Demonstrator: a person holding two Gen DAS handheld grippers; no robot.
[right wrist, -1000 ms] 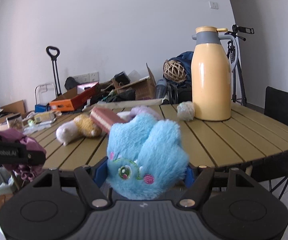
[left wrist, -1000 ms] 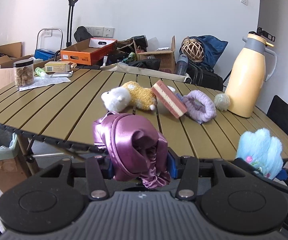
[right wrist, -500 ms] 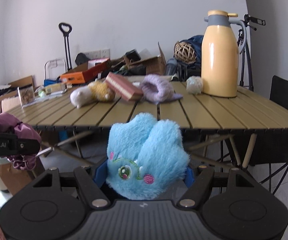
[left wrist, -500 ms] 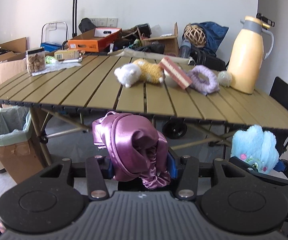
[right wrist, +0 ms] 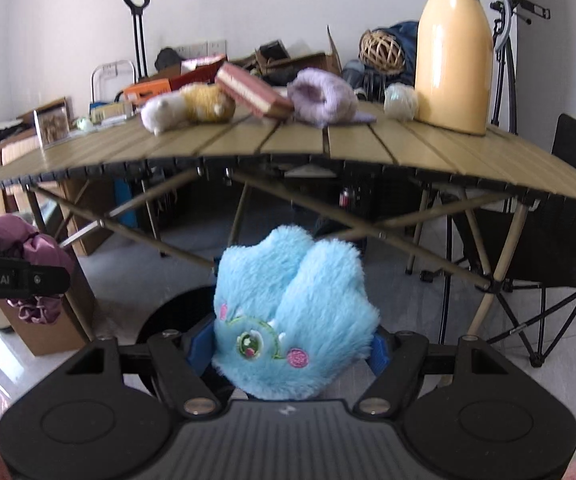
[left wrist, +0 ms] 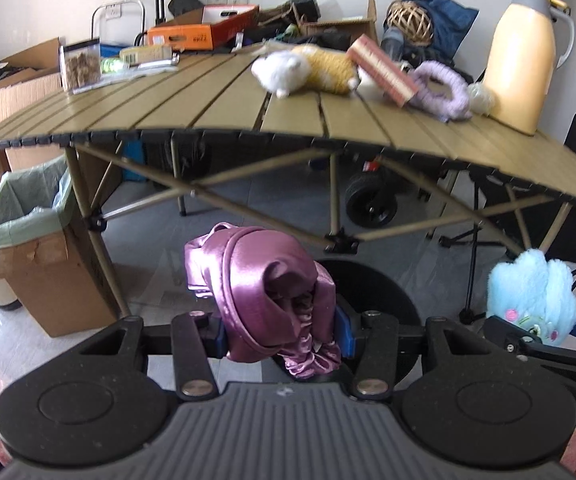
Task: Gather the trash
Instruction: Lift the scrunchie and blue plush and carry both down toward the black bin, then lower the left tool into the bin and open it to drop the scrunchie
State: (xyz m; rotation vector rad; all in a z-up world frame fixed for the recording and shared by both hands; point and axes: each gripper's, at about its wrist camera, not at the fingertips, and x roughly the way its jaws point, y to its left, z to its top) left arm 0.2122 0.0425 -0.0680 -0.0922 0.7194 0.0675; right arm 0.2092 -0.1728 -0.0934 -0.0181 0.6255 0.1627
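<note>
Your left gripper (left wrist: 281,330) and right gripper (right wrist: 288,346) are matte black, with blue pads, silver screws and ribbed grey bases.

A crumpled purple satin cloth (left wrist: 263,292) with a ruffled, scrunched edge hangs bunched between blue pads, below the level of the tabletop. A fluffy blue plush (right wrist: 292,316) with an embroidered eye and pink spots sits squeezed between another blue pair; what creature it is, perhaps a glove-like toy, is unclear.
</note>
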